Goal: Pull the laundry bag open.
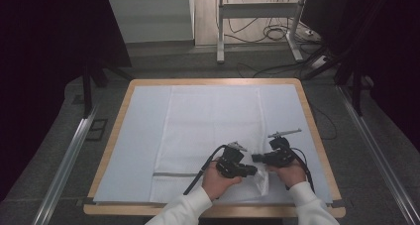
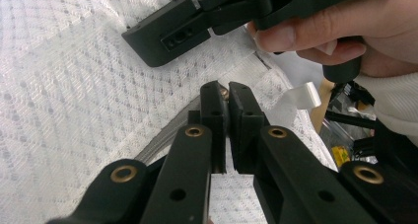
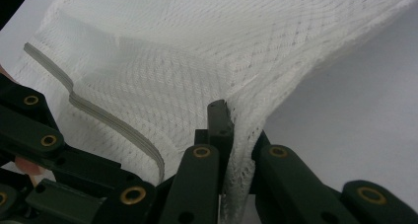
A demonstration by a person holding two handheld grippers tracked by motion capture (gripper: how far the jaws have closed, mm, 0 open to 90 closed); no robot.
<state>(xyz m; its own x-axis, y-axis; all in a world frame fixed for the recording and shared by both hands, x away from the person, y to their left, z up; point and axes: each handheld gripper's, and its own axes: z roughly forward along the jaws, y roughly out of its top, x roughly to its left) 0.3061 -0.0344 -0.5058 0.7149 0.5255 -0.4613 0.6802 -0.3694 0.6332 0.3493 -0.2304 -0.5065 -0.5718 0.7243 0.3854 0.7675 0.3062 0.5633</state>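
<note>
**A:** What is on the bench (image 1: 121, 136)?

**B:** A pale blue sheet (image 1: 143, 136) covers the wooden top. On it lies a white mesh laundry bag (image 1: 213, 121), spread flat from the far edge toward the person, with a grey zipper strip (image 1: 174, 174) across its near end.

**A:** Where are the hands?

**B:** Both come in from the bottom of the high view, in white sleeves, close together over the bag's near right corner. The left claw (image 1: 251, 170) and the right claw (image 1: 256, 158) point toward each other and almost meet there.

**A:** Is the left claw holding anything?

**B:** In the left gripper view its jaws stand nearly together, with a small brass-coloured piece (image 2: 225, 92) showing at the tips, right at the end of the zipper strip. Whether they pinch it, I cannot tell for sure.

**A:** And the right claw?

**B:** In the right gripper view its jaws are clamped on a fold of the white mesh, which rises away from the tips in a taut ridge. The zipper strip curves off beside it.
</note>
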